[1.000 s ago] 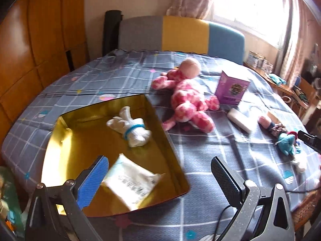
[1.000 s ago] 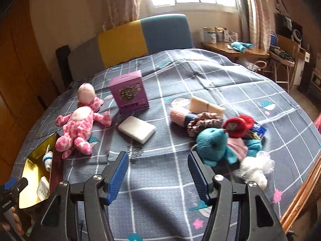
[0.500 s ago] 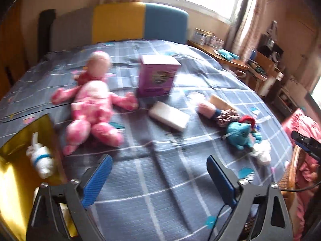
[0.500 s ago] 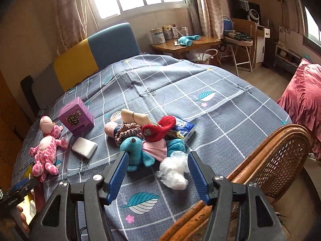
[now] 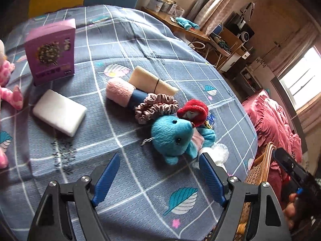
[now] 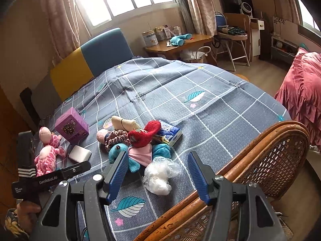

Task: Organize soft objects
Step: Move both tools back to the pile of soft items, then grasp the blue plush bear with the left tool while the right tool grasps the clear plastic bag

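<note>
Left wrist: closing, empty left gripper (image 5: 160, 178) over blue plush (image 5: 172, 138), prob. apart.

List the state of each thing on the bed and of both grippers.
left gripper: empty, jaws closing above the blanket
right gripper: open, empty
blue plush: lying on its side, against the pile
red sock: draped on the pile
scrunchie: lying flat
purple box: upright, closed
white block: flat, alone
plastic bag: crumpled

Soft toys (image 6: 140, 146) heaped on checked bedspread (image 6: 200, 108).
</note>
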The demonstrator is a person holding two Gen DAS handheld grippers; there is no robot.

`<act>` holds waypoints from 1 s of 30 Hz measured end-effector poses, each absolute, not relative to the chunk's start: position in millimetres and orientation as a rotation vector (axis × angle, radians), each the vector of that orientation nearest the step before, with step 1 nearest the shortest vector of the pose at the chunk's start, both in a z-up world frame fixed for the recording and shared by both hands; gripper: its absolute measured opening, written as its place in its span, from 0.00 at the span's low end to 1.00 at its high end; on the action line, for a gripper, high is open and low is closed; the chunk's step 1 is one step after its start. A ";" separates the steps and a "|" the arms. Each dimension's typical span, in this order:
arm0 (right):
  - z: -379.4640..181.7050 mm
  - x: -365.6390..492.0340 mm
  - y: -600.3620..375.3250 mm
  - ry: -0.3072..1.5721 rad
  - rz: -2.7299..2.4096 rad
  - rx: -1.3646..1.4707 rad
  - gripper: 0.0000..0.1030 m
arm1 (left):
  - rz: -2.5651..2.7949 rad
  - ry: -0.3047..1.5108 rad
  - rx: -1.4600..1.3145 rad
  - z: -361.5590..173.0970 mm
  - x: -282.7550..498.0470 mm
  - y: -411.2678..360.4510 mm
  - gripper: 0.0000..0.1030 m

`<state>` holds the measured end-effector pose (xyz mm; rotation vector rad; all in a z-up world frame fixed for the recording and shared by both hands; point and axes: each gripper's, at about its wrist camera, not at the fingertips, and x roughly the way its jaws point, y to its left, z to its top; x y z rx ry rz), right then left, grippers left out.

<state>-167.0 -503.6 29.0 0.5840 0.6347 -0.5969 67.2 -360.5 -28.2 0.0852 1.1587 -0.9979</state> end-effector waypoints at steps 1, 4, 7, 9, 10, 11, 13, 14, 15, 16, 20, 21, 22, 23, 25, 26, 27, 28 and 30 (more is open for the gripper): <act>27.6 -167.1 -504.1 0.637 -0.597 0.583 0.60 | -0.998 1.177 0.066 -31.8 69.0 -366.1 0.80; 22.5 -168.1 -508.4 0.646 -0.592 0.592 0.60 | -0.979 1.237 -0.005 -43.7 75.4 -382.6 0.83; 15.8 -169.3 -514.1 0.651 -0.590 0.613 0.60 | -0.948 1.290 -0.082 -54.7 83.4 -391.7 0.86; 12.1 -169.8 -516.9 0.652 -0.588 0.627 0.60 | -0.939 1.320 -0.134 -60.1 88.4 -395.2 0.86; 10.3 -169.3 -518.3 0.653 -0.587 0.632 0.60 | -0.924 1.328 -0.153 -62.3 90.7 -397.0 0.86; 9.0 -169.0 -519.3 0.654 -0.584 0.636 0.60 | -0.914 1.331 -0.161 -63.7 92.3 -399.4 0.86; 7.3 -167.5 -521.2 0.657 -0.580 0.638 0.60 | -0.911 1.336 -0.166 -66.1 93.1 -404.8 0.86; 6.5 -166.9 -522.0 0.657 -0.579 0.639 0.60 | -0.907 1.336 -0.164 -67.2 92.5 -408.1 0.85; 5.5 -166.3 -522.9 0.658 -0.579 0.642 0.60 | -0.905 1.338 -0.162 -68.7 91.9 -411.2 0.84; 4.6 -165.8 -523.8 0.658 -0.580 0.647 0.60 | -0.904 1.341 -0.159 -70.5 91.2 -414.3 0.83; 0.0 -165.7 -527.6 0.666 -0.587 0.663 0.60 | -0.896 1.333 -0.111 -78.5 88.7 -422.8 0.57; -0.8 -165.7 -528.4 0.670 -0.587 0.666 0.60 | -0.905 1.319 -0.116 -78.1 88.0 -421.7 0.55; -0.7 -165.7 -528.8 0.672 -0.586 0.666 0.60 | -0.915 1.307 -0.123 -77.0 87.7 -419.3 0.52; -0.2 -165.5 -529.1 0.673 -0.584 0.664 0.60 | -0.923 1.301 -0.126 -76.1 88.0 -416.0 0.49; 2.1 -165.1 -528.5 0.674 -0.584 0.658 0.60 | -0.942 1.291 -0.127 -73.1 87.8 -408.3 0.48; 3.3 -165.0 -528.6 0.672 -0.581 0.657 0.60 | -0.950 1.281 -0.124 -69.8 87.1 -403.0 0.48; 4.4 -164.5 -528.4 0.671 -0.580 0.656 0.60 | -0.957 1.266 -0.119 -65.5 86.8 -397.4 0.48; 5.0 -163.8 -528.6 0.672 -0.579 0.656 0.60 | -0.971 1.248 -0.111 -60.1 86.2 -391.6 0.48; 6.0 -161.7 -527.9 0.675 -0.568 0.661 0.60 | -0.990 1.225 -0.101 -50.7 84.5 -378.4 0.48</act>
